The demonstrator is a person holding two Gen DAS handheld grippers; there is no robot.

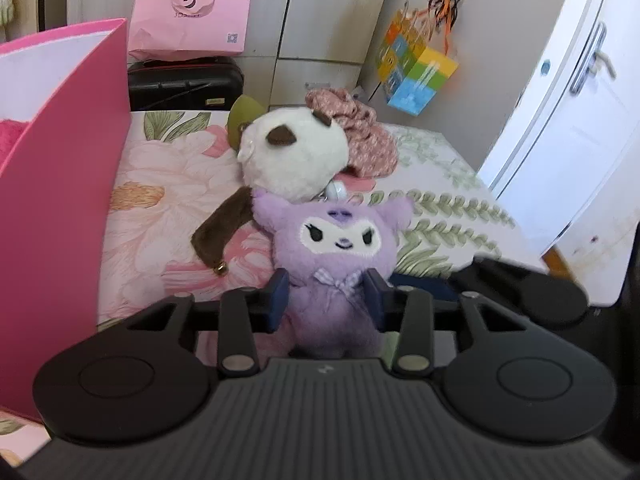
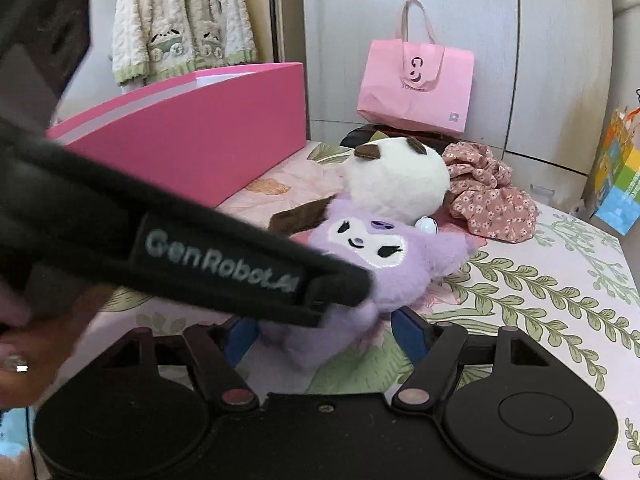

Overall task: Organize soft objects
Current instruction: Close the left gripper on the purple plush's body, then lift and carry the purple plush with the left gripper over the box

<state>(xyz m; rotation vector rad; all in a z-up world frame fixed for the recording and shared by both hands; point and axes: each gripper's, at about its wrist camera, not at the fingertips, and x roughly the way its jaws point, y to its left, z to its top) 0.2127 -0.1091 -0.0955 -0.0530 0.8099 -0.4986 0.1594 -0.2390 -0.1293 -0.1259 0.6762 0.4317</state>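
A purple plush toy [image 1: 340, 248] with a white face lies on the flowered bedsheet [image 1: 160, 200]. My left gripper [image 1: 326, 300] is shut on the toy's body, with a blue pad pressed into each side. In the right wrist view the left gripper's black housing [image 2: 220, 264] crosses the frame over the purple toy [image 2: 384, 256]. My right gripper [image 2: 324, 336] stands open around the toy's legs, its pads not pressing. Just behind rests a white plush [image 1: 296, 156] with brown ears. A crumpled pink floral cloth [image 1: 360, 136] lies behind that.
A tall pink box [image 1: 68, 160] stands on the bed at the left, something pink inside. Behind are a black suitcase [image 1: 184, 84], a pink bag [image 1: 192, 12], a colourful hanging bag [image 1: 420, 68] and a white door [image 1: 580, 120]. A hand [image 2: 24, 340] shows at lower left.
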